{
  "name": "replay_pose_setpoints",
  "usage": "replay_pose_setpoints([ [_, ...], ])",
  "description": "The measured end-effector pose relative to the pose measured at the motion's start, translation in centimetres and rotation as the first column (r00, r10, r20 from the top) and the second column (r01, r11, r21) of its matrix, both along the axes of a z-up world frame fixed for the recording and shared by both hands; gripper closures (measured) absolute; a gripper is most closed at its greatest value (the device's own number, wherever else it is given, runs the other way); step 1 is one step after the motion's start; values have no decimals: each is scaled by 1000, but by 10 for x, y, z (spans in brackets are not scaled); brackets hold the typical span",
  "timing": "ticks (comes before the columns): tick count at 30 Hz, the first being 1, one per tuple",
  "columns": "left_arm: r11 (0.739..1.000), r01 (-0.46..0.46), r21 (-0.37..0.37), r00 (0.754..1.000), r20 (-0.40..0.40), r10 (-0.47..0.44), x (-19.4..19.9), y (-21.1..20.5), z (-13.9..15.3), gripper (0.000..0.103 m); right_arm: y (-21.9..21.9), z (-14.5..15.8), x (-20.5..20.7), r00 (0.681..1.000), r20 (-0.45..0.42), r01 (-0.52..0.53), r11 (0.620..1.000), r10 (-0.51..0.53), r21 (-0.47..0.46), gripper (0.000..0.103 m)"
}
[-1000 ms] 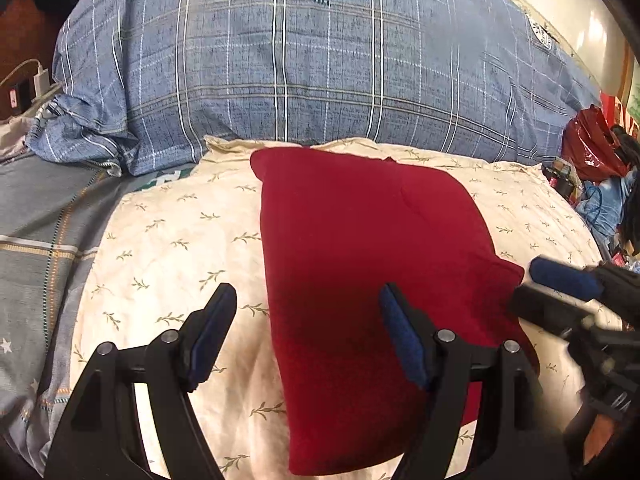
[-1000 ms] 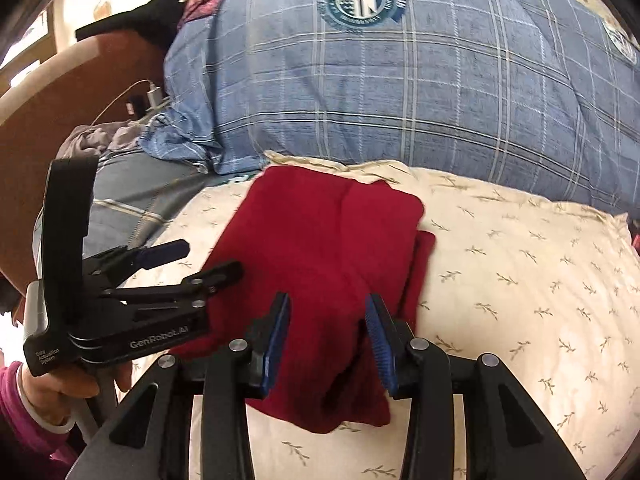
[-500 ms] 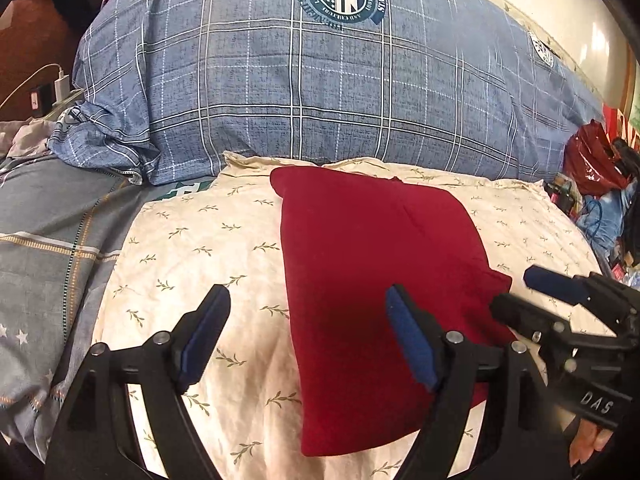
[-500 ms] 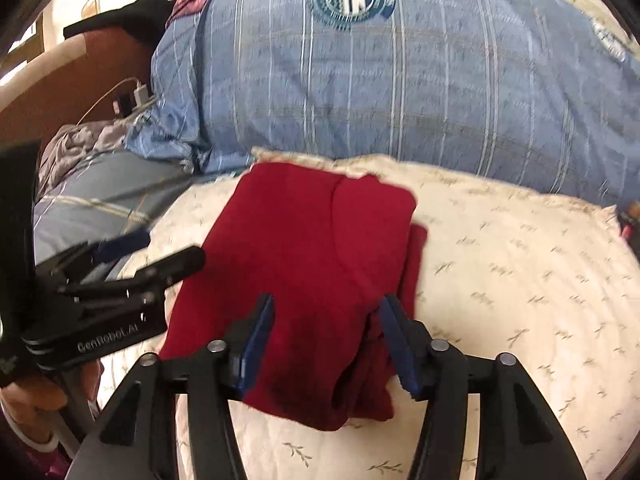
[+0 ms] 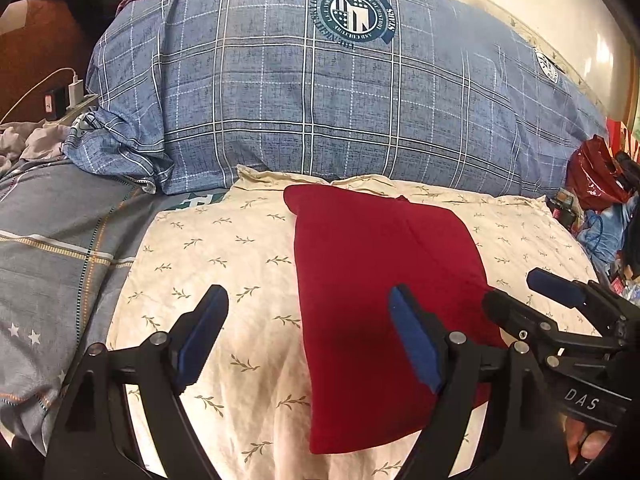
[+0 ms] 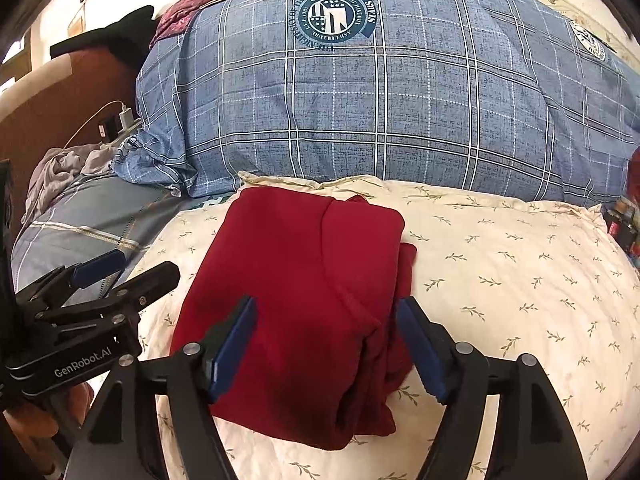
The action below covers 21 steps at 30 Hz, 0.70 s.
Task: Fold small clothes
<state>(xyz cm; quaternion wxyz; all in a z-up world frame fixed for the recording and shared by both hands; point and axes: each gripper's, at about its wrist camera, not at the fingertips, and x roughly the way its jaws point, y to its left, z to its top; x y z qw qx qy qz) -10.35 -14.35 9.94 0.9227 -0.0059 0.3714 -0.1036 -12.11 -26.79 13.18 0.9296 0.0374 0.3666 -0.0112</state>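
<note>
Garment: soft dark-red knit cloth [image 6: 304,300], folded into a thick rectangle on cream leaf-print pillow [image 6: 500,264].
Left gripper [image 5: 306,334]: spread wide, empty.
Right gripper [image 6: 326,346]: spread wide, empty.
Backdrop: puffy blue plaid quilt [image 5: 340,112].

Both views are bright and evenly lit with soft indoor light, sharp in the centre, with glare on the far wall [image 5: 608,52] at upper right, strong fisheye bending and black vignetting at the corners, and soft shadows under the near claws.
</note>
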Motion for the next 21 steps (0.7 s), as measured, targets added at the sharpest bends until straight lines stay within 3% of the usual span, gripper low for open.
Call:
replay_pose_setpoints([
  [21, 999, 5, 35, 1000, -1, -4, 4, -8, -7, 21, -7, -11, 8, 999, -29, 22, 999, -21, 23, 26],
])
